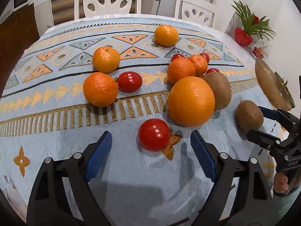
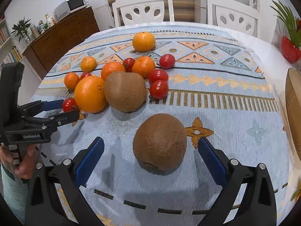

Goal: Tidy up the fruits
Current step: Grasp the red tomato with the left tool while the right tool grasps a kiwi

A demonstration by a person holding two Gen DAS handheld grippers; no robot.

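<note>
I am lining up on the near kiwi (image 2: 160, 143), which is lying on the table (image 2: 235, 113) between the wide-open, empty right tongs (image 2: 150, 156), apart from the second kiwi (image 2: 125, 91) and the big orange (image 2: 90, 94). My left tongs (image 1: 150, 150), equally spread and holding nothing, are bracketing a tomato (image 1: 154, 134). I judge both fruits need centring before closing, gently, since round skins will likely roll. The ribbed bowl (image 1: 270, 86) is sitting at the table's right edge.
</note>
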